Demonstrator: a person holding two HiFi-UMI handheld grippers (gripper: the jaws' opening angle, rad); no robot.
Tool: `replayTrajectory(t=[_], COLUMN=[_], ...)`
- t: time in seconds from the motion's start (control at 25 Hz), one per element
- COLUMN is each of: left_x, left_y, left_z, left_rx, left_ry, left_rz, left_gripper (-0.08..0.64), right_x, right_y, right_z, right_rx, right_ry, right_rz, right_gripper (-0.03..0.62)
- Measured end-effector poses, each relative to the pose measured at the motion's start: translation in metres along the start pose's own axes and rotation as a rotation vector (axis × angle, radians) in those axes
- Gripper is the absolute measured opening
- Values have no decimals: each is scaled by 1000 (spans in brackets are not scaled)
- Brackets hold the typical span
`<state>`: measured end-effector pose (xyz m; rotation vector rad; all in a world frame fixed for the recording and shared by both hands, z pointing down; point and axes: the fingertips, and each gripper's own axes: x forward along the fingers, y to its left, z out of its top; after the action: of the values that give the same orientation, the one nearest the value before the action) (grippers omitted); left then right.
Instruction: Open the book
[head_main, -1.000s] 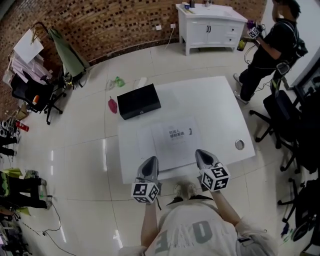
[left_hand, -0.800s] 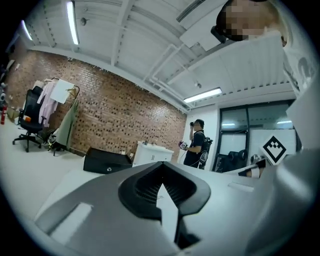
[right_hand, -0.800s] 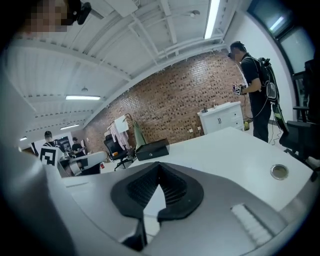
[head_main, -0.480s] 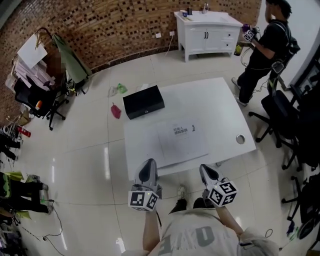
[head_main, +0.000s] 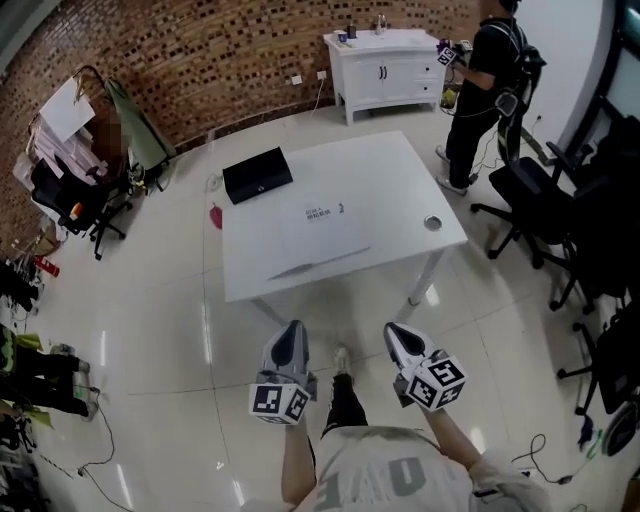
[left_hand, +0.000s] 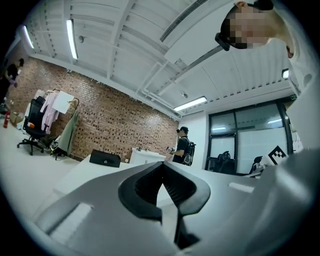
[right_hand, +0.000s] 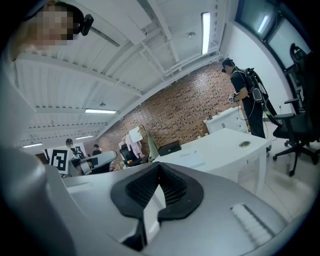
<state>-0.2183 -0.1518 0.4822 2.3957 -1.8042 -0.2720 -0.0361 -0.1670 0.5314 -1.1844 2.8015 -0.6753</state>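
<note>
Table (head_main: 400, 175) bearing white book (head_main: 325, 228) stands before brick wall (head_main: 200, 60).

Bright ceiling lights, floor glare, fisheye edges

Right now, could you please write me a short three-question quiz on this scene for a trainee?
1. True or false: the left gripper and the right gripper are both shut and hold nothing.
2. Pick one: the book on the white table is A) closed and lying flat, B) open at the middle, C) held in a gripper.
3. Fill in: in the head view, the black box lies near the table's far-____ corner.

Key: 1 true; 2 A; 3 left.
</note>
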Motion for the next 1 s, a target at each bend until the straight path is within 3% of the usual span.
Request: replayTrajectory(t=[0.2, 0.36, 0.48, 0.8, 1.0], left_x=[-97, -149, -172, -199, -213], left_y=[-115, -168, -188, -233, -240], left_z=[-38, -23, -11, 21, 25], left_rx=[-29, 4, 46, 177, 159], left_ry=[16, -3, -40, -104, -115], left_rz=[-1, 5, 9, 33, 44], left_gripper=[20, 20, 20, 19, 20], right_x=[-130, -202, -231, -268, -278], right_y=[19, 55, 74, 91, 102], right_z=[-29, -32, -33, -30, -30], right_rx=[-25, -9, -5, -40, -49], right_ry=[-4, -21, -54, -69, -72], right_rz=[50, 92, 108, 42, 41], right_gripper=[5, 5, 5, 3, 3])
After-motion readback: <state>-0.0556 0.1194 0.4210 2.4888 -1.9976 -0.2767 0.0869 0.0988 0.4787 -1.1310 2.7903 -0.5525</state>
